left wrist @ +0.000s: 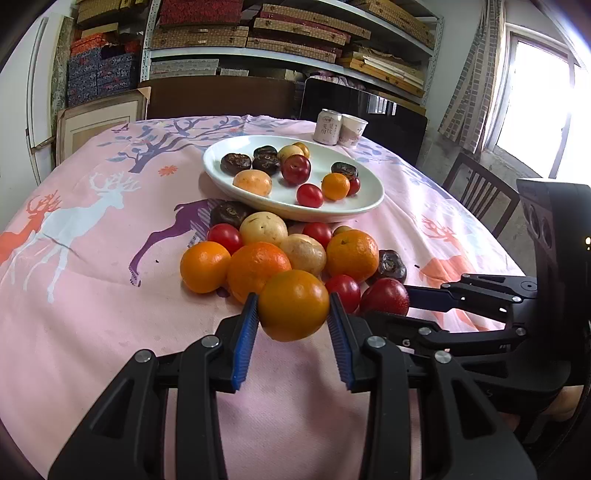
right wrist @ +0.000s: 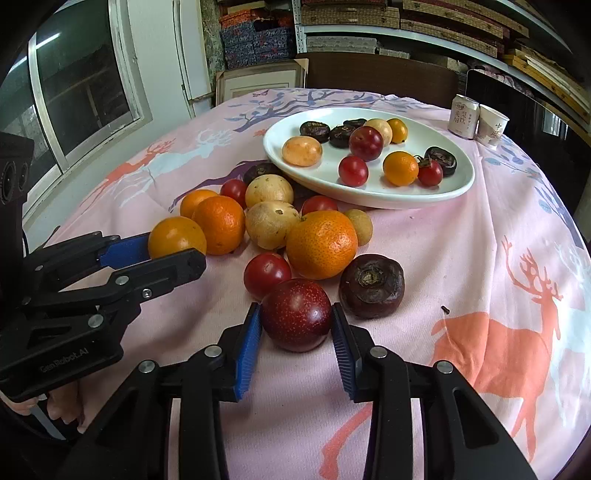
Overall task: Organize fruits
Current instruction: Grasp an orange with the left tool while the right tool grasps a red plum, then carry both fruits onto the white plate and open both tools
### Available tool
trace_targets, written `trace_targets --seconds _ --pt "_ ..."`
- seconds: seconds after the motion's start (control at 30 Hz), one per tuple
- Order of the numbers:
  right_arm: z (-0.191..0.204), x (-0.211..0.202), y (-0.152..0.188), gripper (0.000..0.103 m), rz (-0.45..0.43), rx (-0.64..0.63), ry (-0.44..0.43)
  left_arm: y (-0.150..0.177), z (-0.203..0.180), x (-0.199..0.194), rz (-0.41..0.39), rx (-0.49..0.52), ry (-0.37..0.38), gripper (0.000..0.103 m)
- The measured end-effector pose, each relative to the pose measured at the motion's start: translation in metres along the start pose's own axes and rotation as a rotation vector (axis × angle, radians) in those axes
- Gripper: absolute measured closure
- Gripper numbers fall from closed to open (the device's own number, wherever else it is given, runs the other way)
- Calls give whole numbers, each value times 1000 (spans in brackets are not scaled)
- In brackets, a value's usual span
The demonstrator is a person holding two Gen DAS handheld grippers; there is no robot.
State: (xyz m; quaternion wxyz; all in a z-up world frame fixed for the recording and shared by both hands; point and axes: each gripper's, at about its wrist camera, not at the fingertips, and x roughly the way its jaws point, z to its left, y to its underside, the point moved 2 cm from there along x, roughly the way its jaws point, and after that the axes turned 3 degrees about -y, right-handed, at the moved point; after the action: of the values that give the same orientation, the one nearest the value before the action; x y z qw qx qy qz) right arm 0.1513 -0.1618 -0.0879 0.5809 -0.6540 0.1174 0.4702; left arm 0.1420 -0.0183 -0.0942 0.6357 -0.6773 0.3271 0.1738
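Stacked shelves [left wrist: 295, 33], bright window [left wrist: 535, 96], possibly curtained.

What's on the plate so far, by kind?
On the plate:
Chestnuts: 4
Tomatoes: 2
Plum: 1
Small oranges: 2
Pale yellow fruits: 2
Total: 11
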Motion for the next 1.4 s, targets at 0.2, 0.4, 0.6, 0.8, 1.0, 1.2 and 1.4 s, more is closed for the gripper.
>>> trace_targets --seconds 0.2,0.4,0.6,0.8,1.0,1.2,1.4 --pt "-7 -13 4 65 -34 39 -24 1 0 1 6 1 -4 67" --pt "-17 -27 10 65 -63 77 -40 1 -2 3 15 6 -20 67" --pt "-26 -40 15 65 -89 105 -40 3 -3 5 27 13 -48 67" --pt "-34 -47 21 65 -99 128 -46 4 -2 6 35 12 -65 67" --pt "-39 -50 25 65 -107 148 -54 4 -2 6 42 8 -76 67" --pt "-50 -58 23 65 -133 170 -59 3 3 3 46 -6 -67 67" --pt "-71 -79 -1 65 -213 188 -59 -26 6 -13 5 2 -52 66"
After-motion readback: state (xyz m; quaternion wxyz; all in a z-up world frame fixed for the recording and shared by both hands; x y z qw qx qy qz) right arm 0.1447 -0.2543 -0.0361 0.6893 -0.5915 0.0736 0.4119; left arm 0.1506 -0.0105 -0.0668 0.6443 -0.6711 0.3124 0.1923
